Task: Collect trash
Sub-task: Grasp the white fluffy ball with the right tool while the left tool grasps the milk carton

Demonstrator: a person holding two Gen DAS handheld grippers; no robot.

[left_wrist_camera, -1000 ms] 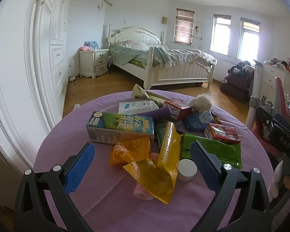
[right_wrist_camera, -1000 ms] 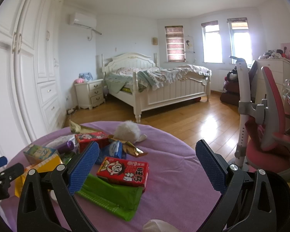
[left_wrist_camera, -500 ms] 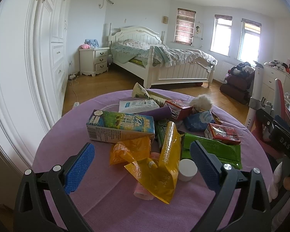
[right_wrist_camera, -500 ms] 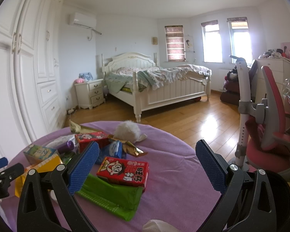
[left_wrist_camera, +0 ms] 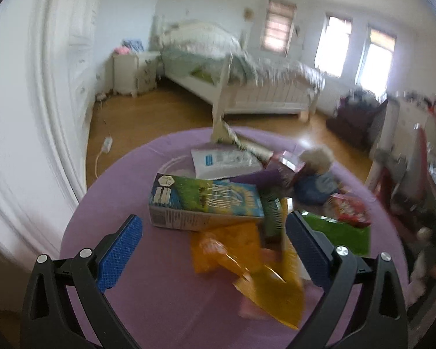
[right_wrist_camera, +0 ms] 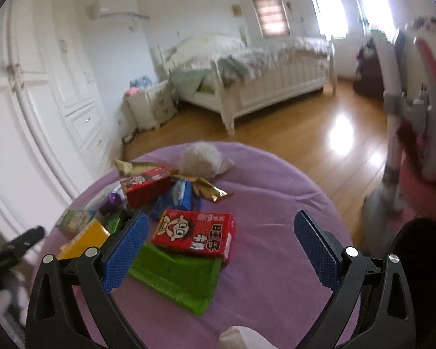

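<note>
Trash lies heaped on a round table with a purple cloth [left_wrist_camera: 136, 305]. In the left wrist view a green-and-blue carton [left_wrist_camera: 203, 203] lies on its side, with orange wrappers [left_wrist_camera: 247, 256] just in front of it. My left gripper [left_wrist_camera: 213, 250] is open and empty, above the orange wrappers. In the right wrist view a red drink box [right_wrist_camera: 194, 234] rests on a green wrapper [right_wrist_camera: 177, 276]. My right gripper [right_wrist_camera: 221, 251] is open and empty, with the red box between its fingers. The view is blurred.
A second red box [right_wrist_camera: 146, 186], a blue packet [right_wrist_camera: 177, 197], a gold wrapper [right_wrist_camera: 209, 189] and a fluffy white ball [right_wrist_camera: 200, 160] lie farther back. A white bed [right_wrist_camera: 261, 81], a wardrobe [right_wrist_camera: 29, 101] and a red chair [right_wrist_camera: 421, 116] surround the table.
Both grippers have moved forward and tilted down over the table. The trash now sits closer in both views. Both stay open.
</note>
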